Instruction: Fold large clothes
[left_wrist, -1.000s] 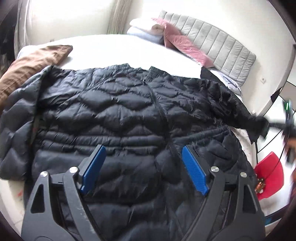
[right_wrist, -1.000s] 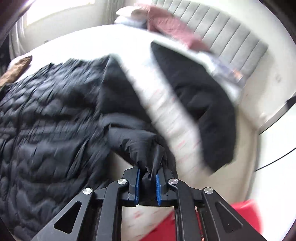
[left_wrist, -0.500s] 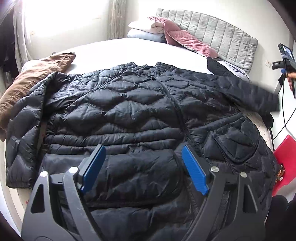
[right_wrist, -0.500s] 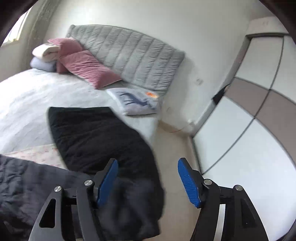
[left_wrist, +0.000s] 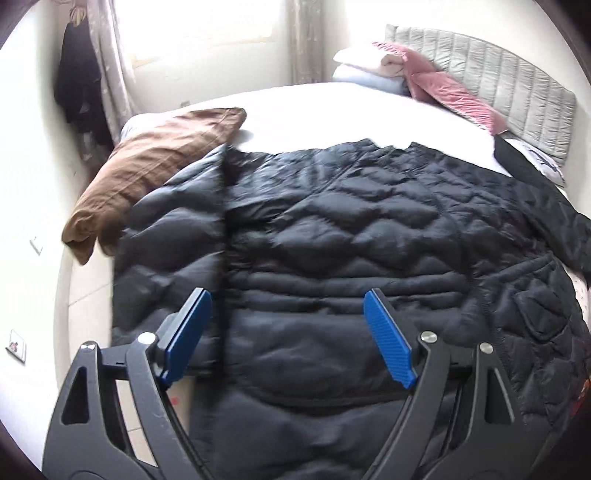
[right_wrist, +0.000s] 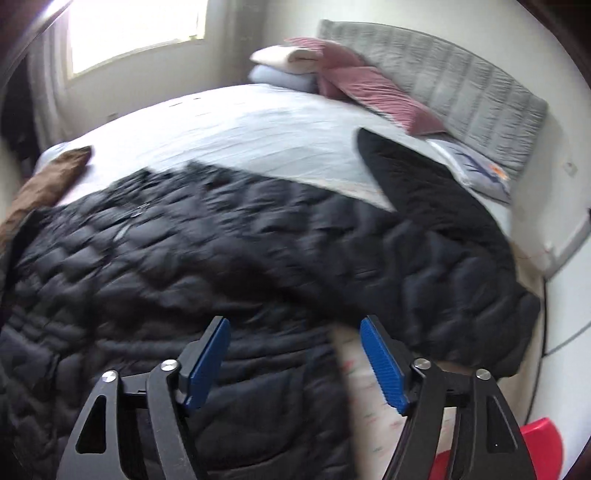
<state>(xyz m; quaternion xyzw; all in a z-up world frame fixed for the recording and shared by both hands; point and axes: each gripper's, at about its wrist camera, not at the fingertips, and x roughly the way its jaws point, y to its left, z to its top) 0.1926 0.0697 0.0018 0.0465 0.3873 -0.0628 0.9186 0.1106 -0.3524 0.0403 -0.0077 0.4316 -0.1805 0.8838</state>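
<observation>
A large black quilted puffer jacket (left_wrist: 332, 236) lies spread front up across the white bed (left_wrist: 332, 107), its zipper running down the middle. It also shows in the right wrist view (right_wrist: 192, 251), with its right sleeve (right_wrist: 461, 288) stretched out toward the bed's right edge. My left gripper (left_wrist: 288, 332) is open and empty above the jacket's lower left part. My right gripper (right_wrist: 295, 354) is open and empty above the jacket's lower right side, near the sleeve.
A brown pillow (left_wrist: 155, 166) lies at the bed's left edge beside the jacket's left sleeve. Pink and white pillows (left_wrist: 417, 74) sit by the grey headboard (left_wrist: 509, 85). A second black cloth (right_wrist: 413, 177) lies at the right. A red object (right_wrist: 539, 458) stands on the floor.
My right gripper let go of the sleeve cuff, opened, and swung back over the jacket. The sleeve now lies out to the right. My left gripper shifted left.
</observation>
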